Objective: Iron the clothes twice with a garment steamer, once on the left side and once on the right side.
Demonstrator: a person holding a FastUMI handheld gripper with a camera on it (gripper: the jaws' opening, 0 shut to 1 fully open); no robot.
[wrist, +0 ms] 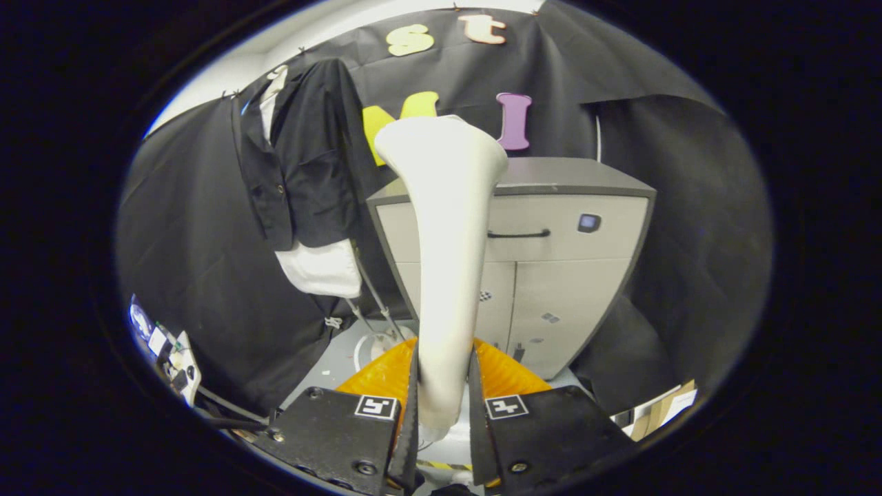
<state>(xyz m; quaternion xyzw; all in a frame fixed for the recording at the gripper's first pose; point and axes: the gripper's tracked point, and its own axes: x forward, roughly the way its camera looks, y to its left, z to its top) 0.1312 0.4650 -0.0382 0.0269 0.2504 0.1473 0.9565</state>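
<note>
Between tool fingers, white steamer (upright)

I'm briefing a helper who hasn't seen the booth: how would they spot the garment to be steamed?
Start at the grey cabinet beyond the gripper, which is shut on the white steamer. Beside the cabinet, against the black cloth, hangs the black jacket. It is the only clothing there, with white fabric showing at its collar and hem.

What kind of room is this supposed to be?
Probably a mock laundry corner in a test booth: a dark jacket hangs against a black cloth wall beside a grey cabinet, and the gripper fingers clamp a white garment steamer.
</note>
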